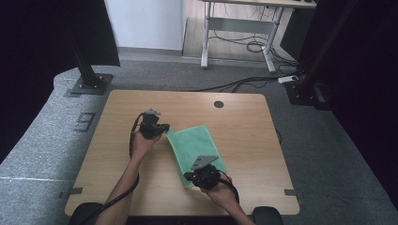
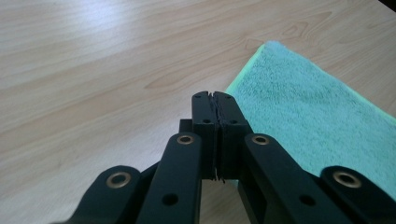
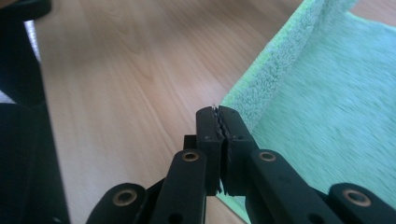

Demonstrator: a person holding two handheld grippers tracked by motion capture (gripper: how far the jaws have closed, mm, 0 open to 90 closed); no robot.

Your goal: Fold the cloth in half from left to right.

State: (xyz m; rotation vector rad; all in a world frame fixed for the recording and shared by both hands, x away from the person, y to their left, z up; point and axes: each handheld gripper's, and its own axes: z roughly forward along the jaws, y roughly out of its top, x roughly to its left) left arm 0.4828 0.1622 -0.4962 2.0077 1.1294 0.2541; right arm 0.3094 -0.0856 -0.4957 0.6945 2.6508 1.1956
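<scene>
The right gripper [image 1: 191,177], nearest, has its jaws together on the near corner of the green towel [image 1: 195,145]. The left gripper [image 1: 165,129], farther, pinches the far corner. The towel, lying mid-table [image 1: 244,126], looks soft, light and floppy; the corners seem best for holding.

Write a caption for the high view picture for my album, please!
Two shut tongs at a green terry towel's edge on a wooden table.

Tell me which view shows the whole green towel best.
The high view: the green towel lies whole on the table, between both grippers. The left gripper view and the right gripper view show just part of it, close up.
</scene>
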